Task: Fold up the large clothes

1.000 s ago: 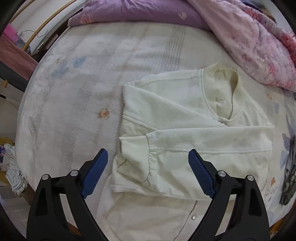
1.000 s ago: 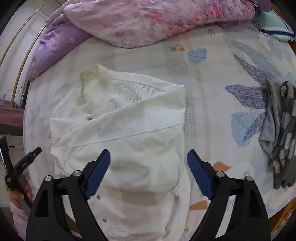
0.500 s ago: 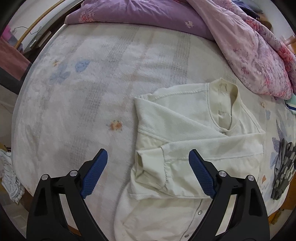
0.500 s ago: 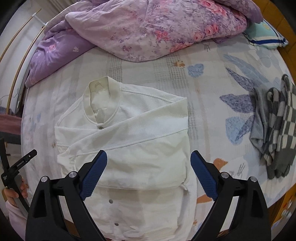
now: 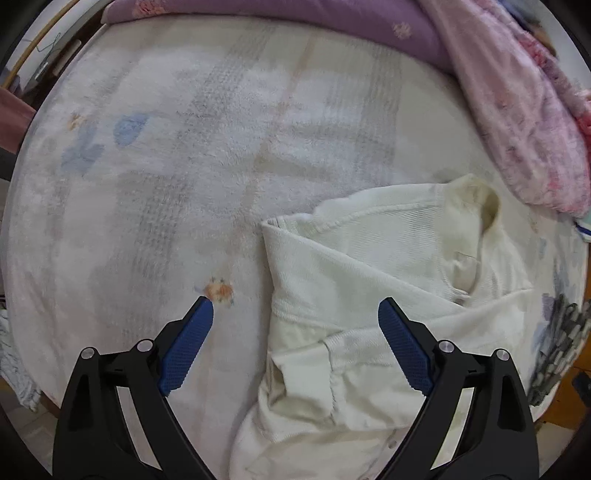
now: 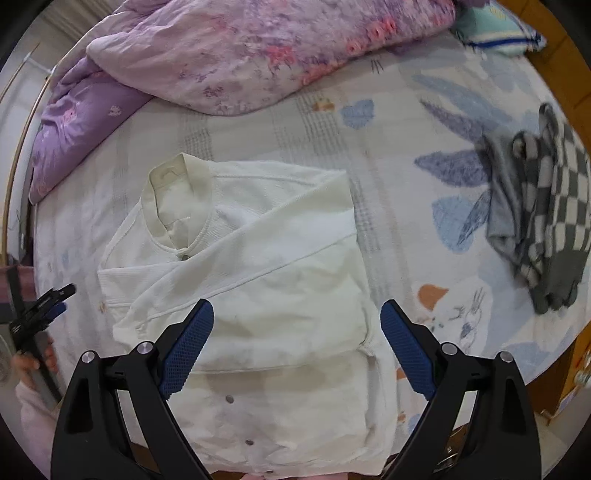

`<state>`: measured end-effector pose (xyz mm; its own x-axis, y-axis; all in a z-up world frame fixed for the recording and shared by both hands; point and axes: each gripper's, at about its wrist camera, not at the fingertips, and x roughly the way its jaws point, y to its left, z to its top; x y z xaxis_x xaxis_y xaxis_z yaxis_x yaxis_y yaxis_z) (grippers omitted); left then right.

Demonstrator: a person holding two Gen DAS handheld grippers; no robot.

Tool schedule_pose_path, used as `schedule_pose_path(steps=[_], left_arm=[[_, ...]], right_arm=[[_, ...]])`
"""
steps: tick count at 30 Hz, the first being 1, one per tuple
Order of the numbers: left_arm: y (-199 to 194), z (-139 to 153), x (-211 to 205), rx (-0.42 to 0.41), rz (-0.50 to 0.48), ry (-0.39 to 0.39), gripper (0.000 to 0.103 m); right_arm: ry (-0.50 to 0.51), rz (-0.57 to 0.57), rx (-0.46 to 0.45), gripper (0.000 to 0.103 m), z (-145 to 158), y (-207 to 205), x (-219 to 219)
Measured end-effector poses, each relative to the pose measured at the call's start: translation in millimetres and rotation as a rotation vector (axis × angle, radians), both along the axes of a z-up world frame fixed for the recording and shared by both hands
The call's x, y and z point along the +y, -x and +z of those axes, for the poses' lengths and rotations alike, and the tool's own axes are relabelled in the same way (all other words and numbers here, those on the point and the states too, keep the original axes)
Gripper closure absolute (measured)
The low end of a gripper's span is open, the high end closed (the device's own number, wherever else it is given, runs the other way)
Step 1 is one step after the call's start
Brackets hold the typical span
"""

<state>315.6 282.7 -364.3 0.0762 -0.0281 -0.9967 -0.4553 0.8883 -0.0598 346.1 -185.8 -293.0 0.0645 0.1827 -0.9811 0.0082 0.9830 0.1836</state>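
A cream button-up jacket [image 6: 258,280] lies flat on the bed with both sleeves folded across its chest and its collar [image 6: 173,199] pointing away. It also shows in the left wrist view [image 5: 369,288] at the right. My left gripper [image 5: 295,314] is open and empty, above the jacket's left edge and the bare sheet. My right gripper [image 6: 295,314] is open and empty, above the jacket's lower half. The left gripper also shows at the left edge of the right wrist view [image 6: 40,310].
The bed sheet [image 5: 184,166] is white with faint prints. A purple and pink quilt [image 6: 240,51] lies heaped at the far side. A grey checked garment [image 6: 543,229] lies at the right. A striped pillow [image 6: 498,33] sits far right. The bed's near edge runs under both grippers.
Both grippers stayed open. The left view has swung left and closer, so the jacket sits further right. The right gripper has drawn back, showing more of the jacket and the checked garment.
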Motion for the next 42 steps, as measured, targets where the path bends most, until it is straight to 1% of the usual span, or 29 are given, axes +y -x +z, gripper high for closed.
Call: schedule_pose_path(steps=[2, 6, 8, 10, 12, 13, 15, 16, 17, 18, 19, 20, 22, 24, 27, 30, 32, 34, 37, 38, 40, 41, 42], left_arm=[[-9, -10, 1, 0.012, -0.016, -0.008, 0.012], [-30, -37, 4, 0.041, -0.035, 0.018, 0.012], [-43, -59, 6, 0.076, -0.045, 0.012, 0.012], [-53, -83, 7, 0.115, -0.05, -0.013, 0.012], [-61, -105, 6, 0.171, -0.056, -0.068, 0.012], [-66, -118, 4, 0.197, -0.075, -0.102, 0.012], [-70, -126, -3, 0.178, -0.127, -0.137, 0.013], [-69, -124, -5, 0.162, -0.142, -0.144, 0.02], [-68, -122, -6, 0.139, -0.156, -0.118, 0.03], [-67, -119, -8, 0.126, -0.166, -0.099, 0.049], [-67, -114, -10, 0.116, -0.18, -0.094, 0.074], [-68, -110, -11, 0.114, -0.179, -0.076, 0.08], [-68, -101, -7, 0.121, -0.13, -0.062, 0.084], [-66, -92, -1, 0.112, -0.087, -0.028, 0.085], [-59, -78, 6, 0.082, -0.079, 0.005, 0.085], [-51, -64, 12, 0.059, -0.083, 0.022, 0.085], [-49, -59, 15, 0.053, -0.081, 0.022, 0.085], [-46, -56, 15, 0.049, -0.09, 0.01, 0.085], [-48, -54, 11, 0.053, -0.102, -0.014, 0.085], [-47, -52, 9, 0.054, -0.102, -0.021, 0.085], [-51, -49, 6, 0.059, -0.107, -0.032, 0.085], [-51, -49, 6, 0.062, -0.113, -0.042, 0.085], [-51, -50, 5, 0.063, -0.116, -0.047, 0.085]], right_arm=[[0.008, -0.014, 0.029, 0.015, -10, -1, -6], [0.047, -0.019, 0.089, 0.015, -37, -6, -13], [0.046, -0.038, 0.125, 0.015, -51, -10, -18], [0.041, -0.053, 0.138, 0.015, -58, -14, -22], [0.037, -0.065, 0.14, 0.015, -64, -18, -25], [0.038, -0.071, 0.15, 0.015, -69, -22, -26], [0.045, -0.075, 0.164, 0.015, -76, -27, -28], [0.05, -0.074, 0.171, 0.015, -80, -30, -29], [0.055, -0.073, 0.179, 0.015, -85, -34, -30], [0.058, -0.075, 0.188, 0.015, -89, -37, -30], [0.059, -0.078, 0.197, 0.015, -94, -41, -31], [0.059, -0.082, 0.203, 0.015, -99, -45, -31], [0.056, -0.08, 0.211, 0.015, -107, -55, -31], [0.026, -0.059, 0.218, 0.015, -119, -71, -27], [0.002, -0.029, 0.228, 0.015, -136, -98, -23], [0.008, 0.026, 0.201, 0.015, -152, -128, -18], [0.027, 0.085, 0.193, 0.015, -167, -149, -11], [0.095, 0.144, 0.188, 0.015, -182, -166, -2], [0.114, 0.245, 0.199, 0.015, -204, -177, 14], [0.13, 0.266, 0.202, 0.015, -210, -179, 18], [0.114, 0.272, 0.221, 0.014, -220, -179, 21], [0.125, 0.274, 0.209, 0.015, -223, -176, 22], [0.138, 0.285, 0.202, 0.019, -222, -174, 24]])
